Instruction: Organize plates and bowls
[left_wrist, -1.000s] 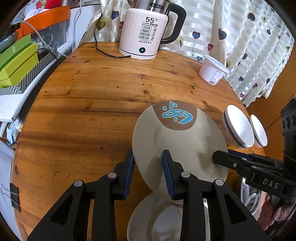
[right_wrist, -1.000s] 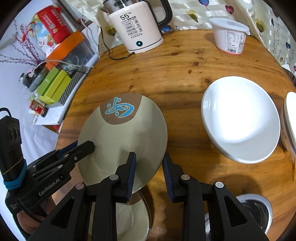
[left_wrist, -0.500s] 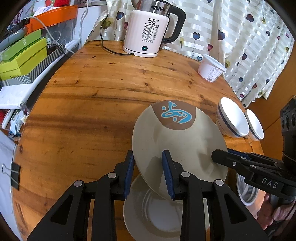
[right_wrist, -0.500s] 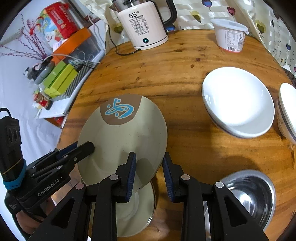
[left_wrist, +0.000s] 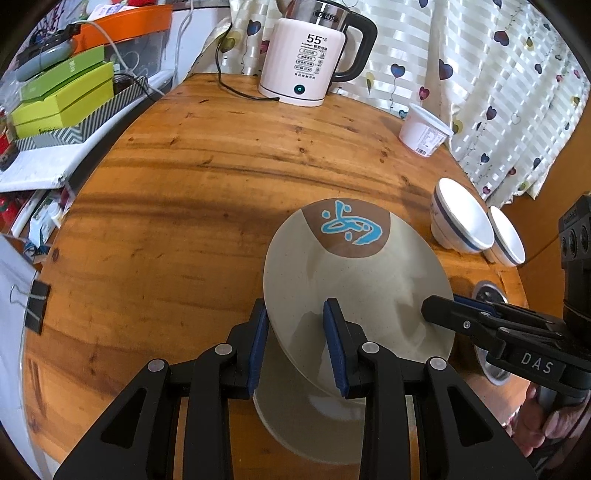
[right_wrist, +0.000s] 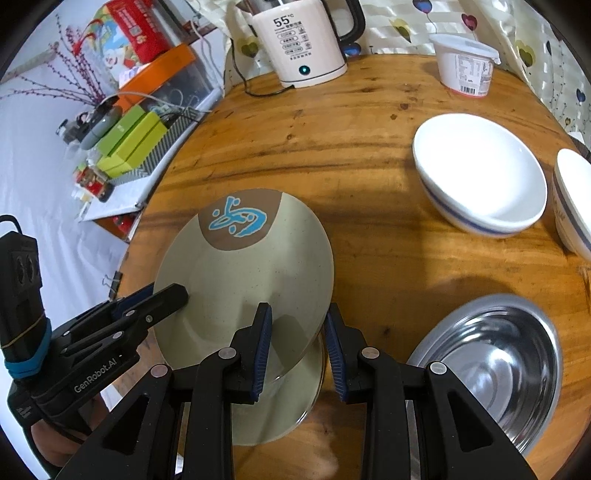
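A beige plate with a brown patch and blue mark (left_wrist: 354, 280) is held tilted above the wooden table, also seen in the right wrist view (right_wrist: 243, 266). My left gripper (left_wrist: 297, 345) is shut on its left rim. My right gripper (right_wrist: 297, 349) is shut on its right rim; it shows at the right of the left wrist view (left_wrist: 436, 310). A second beige plate (left_wrist: 310, 432) lies flat on the table below it, also in the right wrist view (right_wrist: 280, 406).
Two white bowls with blue bands (right_wrist: 480, 173) (right_wrist: 576, 199) stand at the right. A steel bowl (right_wrist: 491, 373) sits near the front right. A white kettle (left_wrist: 310, 59) and a white tub (left_wrist: 424, 129) stand at the back. Boxes (left_wrist: 62, 96) lie left of the table.
Both grippers have lifted the patterned plate higher above the lower plate. More of the table, the lower plate and the steel bowl has come into view.
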